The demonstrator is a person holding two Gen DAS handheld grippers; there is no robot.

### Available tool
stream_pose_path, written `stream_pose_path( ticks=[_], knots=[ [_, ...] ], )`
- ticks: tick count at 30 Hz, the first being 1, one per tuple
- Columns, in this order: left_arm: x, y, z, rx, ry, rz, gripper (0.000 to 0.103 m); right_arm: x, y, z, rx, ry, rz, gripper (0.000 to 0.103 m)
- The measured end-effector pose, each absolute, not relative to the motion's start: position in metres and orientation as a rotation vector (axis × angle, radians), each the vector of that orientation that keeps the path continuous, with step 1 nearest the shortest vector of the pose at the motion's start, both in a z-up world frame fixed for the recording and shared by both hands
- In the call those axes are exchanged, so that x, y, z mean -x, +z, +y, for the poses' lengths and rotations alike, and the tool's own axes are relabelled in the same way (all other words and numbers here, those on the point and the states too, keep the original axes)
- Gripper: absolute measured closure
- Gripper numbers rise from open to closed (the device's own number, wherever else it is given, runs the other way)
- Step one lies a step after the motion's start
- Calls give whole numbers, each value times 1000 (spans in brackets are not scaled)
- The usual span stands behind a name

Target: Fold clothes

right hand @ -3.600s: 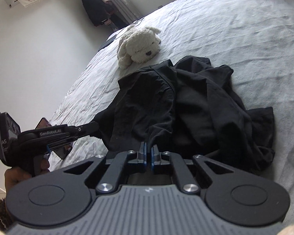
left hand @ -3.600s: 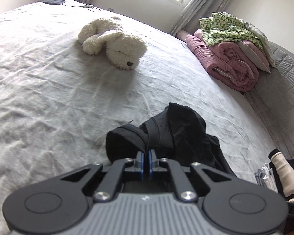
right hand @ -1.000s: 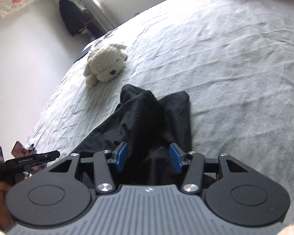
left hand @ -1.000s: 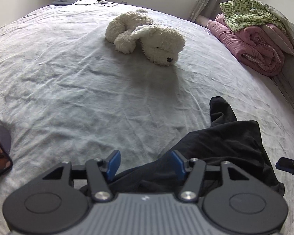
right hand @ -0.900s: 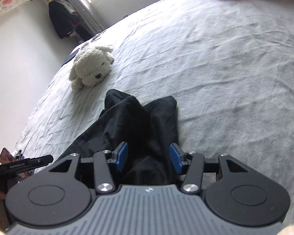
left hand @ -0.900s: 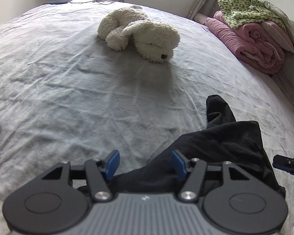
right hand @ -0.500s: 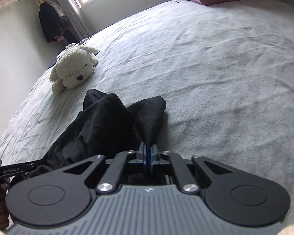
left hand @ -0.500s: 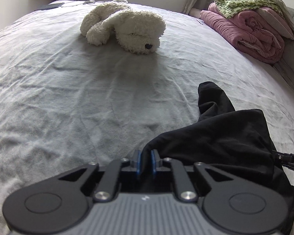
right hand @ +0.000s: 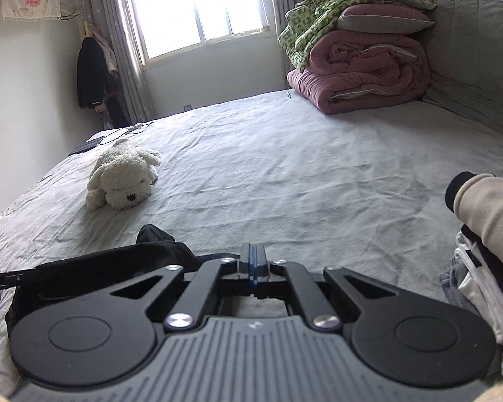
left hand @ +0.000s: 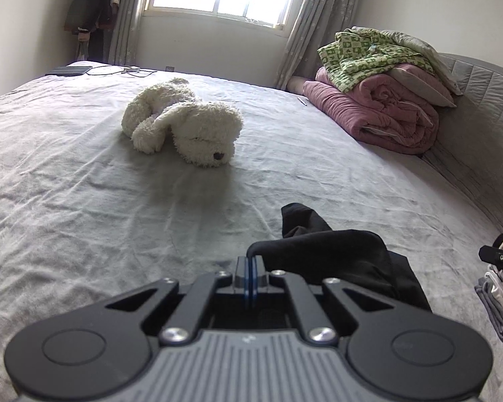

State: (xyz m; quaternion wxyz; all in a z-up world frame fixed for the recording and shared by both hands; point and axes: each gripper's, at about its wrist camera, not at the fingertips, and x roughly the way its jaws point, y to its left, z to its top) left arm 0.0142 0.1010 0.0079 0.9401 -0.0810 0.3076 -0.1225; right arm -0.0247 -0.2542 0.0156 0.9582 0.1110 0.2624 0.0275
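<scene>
Beige sleeve (right hand: pixel 489 214) atop folded pile (right hand: pixel 479 288): right view only.

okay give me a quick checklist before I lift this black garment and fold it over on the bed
1. Left claw shut on the black garment: ok.
2. Right claw shut: ok; whether cloth is pinched: cannot tell.
3. Plush dog apart from the garment: ok.
4. Bare sheet on the bed ahead for the fold: ok.
5. Folded stack at the right clear of the garment: cannot tell.
</scene>
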Motion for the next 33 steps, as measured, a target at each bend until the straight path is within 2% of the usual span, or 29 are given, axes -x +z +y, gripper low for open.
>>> stream_pose_path(
  ticks=[3, 4, 5, 9, 10, 12, 13, 18, 22, 24, 26, 31, 33],
  knots=[
    [6, 10, 93, 119, -308, 612, 102, 34, 6, -263, -270, 75, 592, 99],
    [14, 11, 89, 99, -329, 603, 102, 36, 3, -265, -280, 78, 610, 92],
    [20, 11, 86, 84, -351, 596, 102, 38, 0, -267, -291, 81, 628, 90],
    [42, 6, 71, 37, -474, 610, 102, 42, -7, -270, -324, 110, 669, 89],
    [45, 3, 67, 28, -498, 624, 102, 42, -8, -269, -330, 119, 673, 85],
    [50, -6, 59, 6, -538, 663, 102, 42, -9, -266, -343, 136, 682, 63],
    [52, -11, 56, -4, -552, 683, 102, 42, -10, -265, -347, 145, 686, 48],
    [60, -27, 42, -65, -595, 765, 102, 28, -13, -251, -325, 154, 688, 47],
    [58, -20, 48, -37, -600, 766, 99, 5, -29, -245, -315, 128, 723, 47],
    [55, -13, 53, 1, -595, 755, 91, -6, -39, -244, -328, 122, 748, 47],
    [54, -6, 54, 30, -581, 727, 77, -15, -48, -244, -354, 125, 770, 47],
    [38, 5, 57, 82, -529, 689, 63, -33, -59, -239, -392, 149, 789, 47],
    [21, 3, 60, 127, -484, 708, 62, -39, -60, -233, -394, 160, 781, 50]
  ],
)
